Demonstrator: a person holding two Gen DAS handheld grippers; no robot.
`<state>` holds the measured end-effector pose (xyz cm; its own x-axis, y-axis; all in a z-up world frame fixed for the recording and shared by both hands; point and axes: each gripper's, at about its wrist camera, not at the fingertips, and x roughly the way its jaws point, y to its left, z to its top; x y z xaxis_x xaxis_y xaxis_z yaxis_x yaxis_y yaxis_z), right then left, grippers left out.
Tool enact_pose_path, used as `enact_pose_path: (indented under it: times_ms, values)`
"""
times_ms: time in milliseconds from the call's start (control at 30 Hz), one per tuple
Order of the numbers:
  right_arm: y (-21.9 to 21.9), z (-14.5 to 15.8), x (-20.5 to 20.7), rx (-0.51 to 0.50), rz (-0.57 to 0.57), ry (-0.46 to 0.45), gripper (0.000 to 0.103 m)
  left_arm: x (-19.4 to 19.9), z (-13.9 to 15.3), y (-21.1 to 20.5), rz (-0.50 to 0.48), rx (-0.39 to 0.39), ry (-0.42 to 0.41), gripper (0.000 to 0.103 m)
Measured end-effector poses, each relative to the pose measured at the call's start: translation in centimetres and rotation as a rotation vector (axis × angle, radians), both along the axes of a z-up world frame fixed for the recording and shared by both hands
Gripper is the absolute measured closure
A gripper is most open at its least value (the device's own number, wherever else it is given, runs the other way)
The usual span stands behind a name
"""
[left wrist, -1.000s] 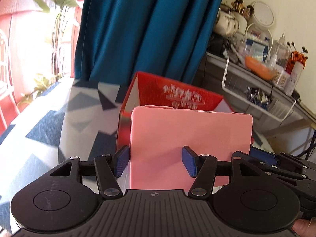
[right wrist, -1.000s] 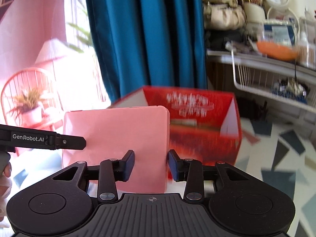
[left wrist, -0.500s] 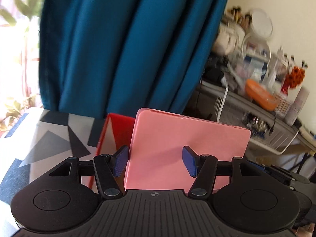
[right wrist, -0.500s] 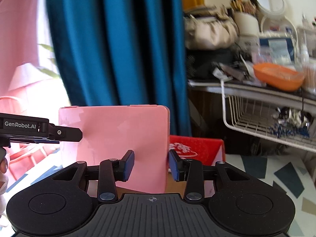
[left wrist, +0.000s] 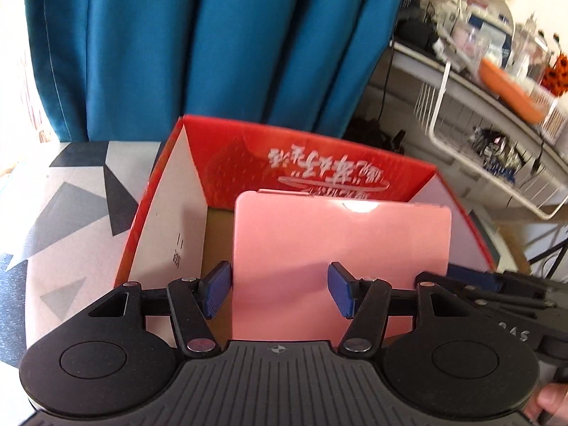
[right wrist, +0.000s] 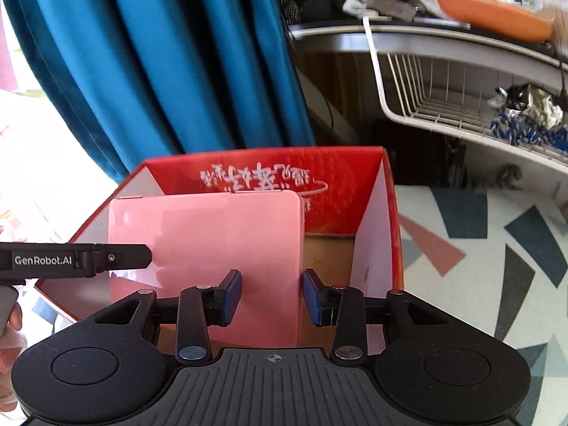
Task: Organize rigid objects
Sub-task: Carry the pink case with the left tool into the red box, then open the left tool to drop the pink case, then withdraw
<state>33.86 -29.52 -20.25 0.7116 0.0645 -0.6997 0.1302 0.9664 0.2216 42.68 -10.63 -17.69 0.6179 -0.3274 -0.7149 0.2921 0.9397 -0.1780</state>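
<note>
A flat pink plastic case (left wrist: pixel 340 248) is held by both grippers, one at each side, over the open red cardboard box (left wrist: pixel 319 156). My left gripper (left wrist: pixel 278 293) is shut on the case's left part. My right gripper (right wrist: pixel 271 298) is shut on its right edge; the case (right wrist: pixel 213 241) reaches left past the left gripper's black finger (right wrist: pixel 106 257). The case's lower part sits inside the red box (right wrist: pixel 355 184), above its brown floor. The right gripper's body shows at the right of the left wrist view (left wrist: pixel 511 294).
The box stands on a table with a geometric-pattern cloth (right wrist: pixel 479 248). A blue curtain (left wrist: pixel 213 42) hangs behind. A cluttered shelf with a white wire basket (right wrist: pixel 443 99) and an orange dish (right wrist: pixel 493 14) stands to the right.
Both grippers lifted the pink case up and forward, then tilted down over the red box. The case now hangs lowered into the box opening.
</note>
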Motion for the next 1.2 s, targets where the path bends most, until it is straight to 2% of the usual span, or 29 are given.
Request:
enact_pose_path:
  times_ms: [200,400,667,800,933,967,1000,1100,1200]
  values:
    - [0.7,-0.6,0.6,-0.02,0.011,0.045,0.068,0.7,-1.3,0.8,0.015,-0.021,0.053,0.041]
    - [1.1,-0.7,1.2,-0.031,0.004,0.082,0.068,0.6,-1.6,0.6,-0.007,0.017,0.064,0.038]
    - [1.0,-0.1,0.3,-0.012,-0.007,0.068,0.067,-0.2,-1.3,1.2,-0.029,-0.004,0.061,0.039]
    - [1.1,0.5,-0.4,-0.006,-0.022,0.038,0.061,-1.1,-0.5,1.5,-0.036,-0.022,0.026,0.033]
    - [1.3,1.4,-1.6,-0.024,-0.035,0.0,0.055,-2.8,0.6,1.6,-0.039,0.01,-0.047,0.027]
    - [1.2,1.7,-2.1,-0.016,-0.04,-0.02,0.046,-3.4,0.9,1.7,-0.044,0.022,-0.066,0.026]
    - [1.1,2.1,-2.8,0.0,-0.046,-0.05,0.032,-3.9,1.1,1.8,-0.048,0.033,-0.078,0.024]
    - [1.0,2.9,-4.9,0.007,-0.063,-0.131,0.008,-5.5,1.5,2.6,-0.056,0.05,-0.108,0.016]
    - [1.3,3.4,-7.0,-0.015,-0.078,-0.19,0.0,-7.3,1.7,3.7,-0.065,0.051,-0.13,0.01]
